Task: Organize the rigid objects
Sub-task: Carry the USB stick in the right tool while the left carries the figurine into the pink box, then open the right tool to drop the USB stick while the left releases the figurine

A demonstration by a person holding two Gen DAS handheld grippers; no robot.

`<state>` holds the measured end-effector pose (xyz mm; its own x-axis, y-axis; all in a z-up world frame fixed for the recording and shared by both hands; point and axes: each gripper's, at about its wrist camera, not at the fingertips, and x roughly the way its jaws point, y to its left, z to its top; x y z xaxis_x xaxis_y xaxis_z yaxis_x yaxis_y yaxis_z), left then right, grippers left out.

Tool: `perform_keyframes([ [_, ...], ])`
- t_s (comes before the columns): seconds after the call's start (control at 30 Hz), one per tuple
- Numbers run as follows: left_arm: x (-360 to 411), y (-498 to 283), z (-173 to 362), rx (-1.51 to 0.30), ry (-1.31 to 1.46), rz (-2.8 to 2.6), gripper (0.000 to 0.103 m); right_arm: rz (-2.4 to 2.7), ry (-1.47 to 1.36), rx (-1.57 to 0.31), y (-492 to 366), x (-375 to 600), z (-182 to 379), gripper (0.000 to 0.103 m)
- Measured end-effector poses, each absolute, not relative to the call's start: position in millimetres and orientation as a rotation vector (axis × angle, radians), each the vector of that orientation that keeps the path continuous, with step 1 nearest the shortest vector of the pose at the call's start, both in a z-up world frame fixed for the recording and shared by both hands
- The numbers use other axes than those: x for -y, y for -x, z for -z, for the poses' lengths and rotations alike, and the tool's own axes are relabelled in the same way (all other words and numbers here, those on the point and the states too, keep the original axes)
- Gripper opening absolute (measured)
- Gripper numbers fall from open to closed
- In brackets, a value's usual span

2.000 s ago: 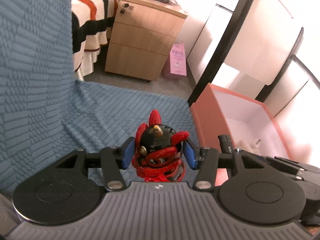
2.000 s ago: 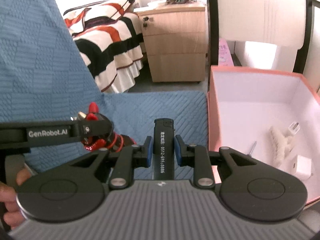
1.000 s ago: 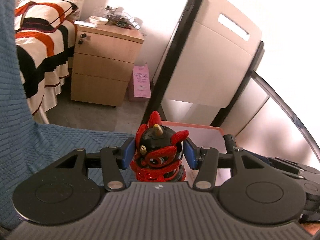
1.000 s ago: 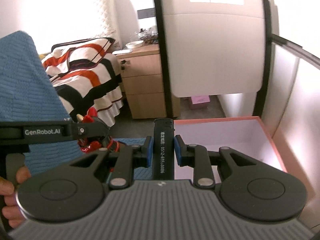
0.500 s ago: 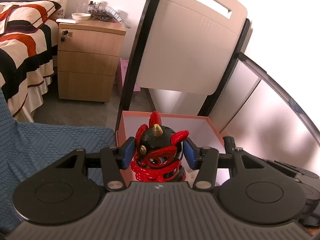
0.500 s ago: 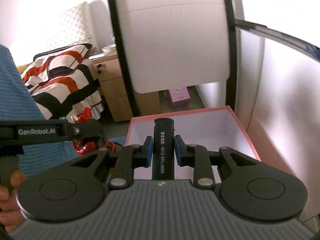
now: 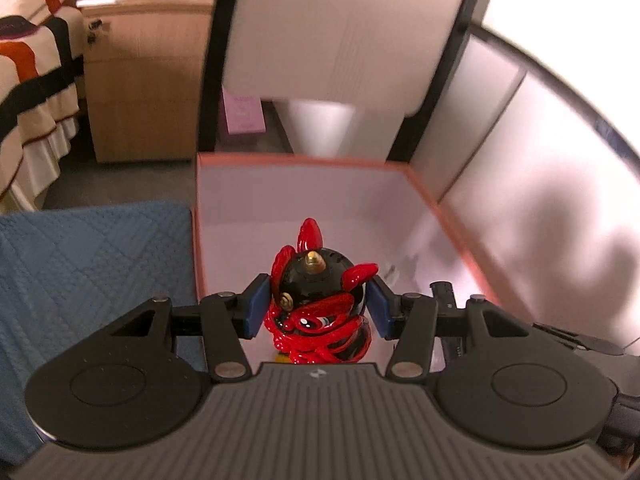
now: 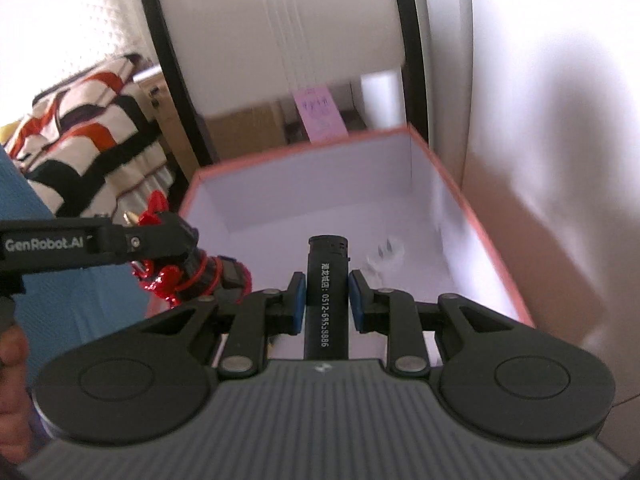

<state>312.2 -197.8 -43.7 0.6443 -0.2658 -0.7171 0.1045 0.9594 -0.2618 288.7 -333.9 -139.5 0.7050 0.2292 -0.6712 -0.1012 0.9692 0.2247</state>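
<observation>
My left gripper is shut on a red and black lion-dance figurine and holds it over the near left part of the open pink box. My right gripper is shut on a black lighter with white print and holds it over the same box. In the right wrist view the left gripper and its figurine hang over the box's left wall. The lighter's tip shows in the left wrist view. A small blurred clear item lies inside the box.
A blue quilted cloth covers the surface left of the box. A white panel with black frame stands behind the box. A wooden cabinet, a pink bag and a striped bed are beyond.
Both grippers have moved right from over the blue cloth to over the pink box, and now tilt down into it. Each still holds its object.
</observation>
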Motion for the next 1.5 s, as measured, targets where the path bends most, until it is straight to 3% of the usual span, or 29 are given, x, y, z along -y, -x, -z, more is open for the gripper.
perform_keyframes([
  [0.4, 214, -326, 94, -0.978, 0.184, 0.233, 0.058, -0.148, -0.136, -0.879, -296, 337, 180, 0.027],
  [0.73, 215, -325, 97, -0.957, 0.194, 0.265, 0.058, -0.115, -0.148, -0.888, -293, 340, 183, 0.027],
  [1.5, 154, -236, -49, -0.618, 0.203, 0.284, 0.058, -0.178, -0.205, -0.627, -226, 316, 61, 0.027],
])
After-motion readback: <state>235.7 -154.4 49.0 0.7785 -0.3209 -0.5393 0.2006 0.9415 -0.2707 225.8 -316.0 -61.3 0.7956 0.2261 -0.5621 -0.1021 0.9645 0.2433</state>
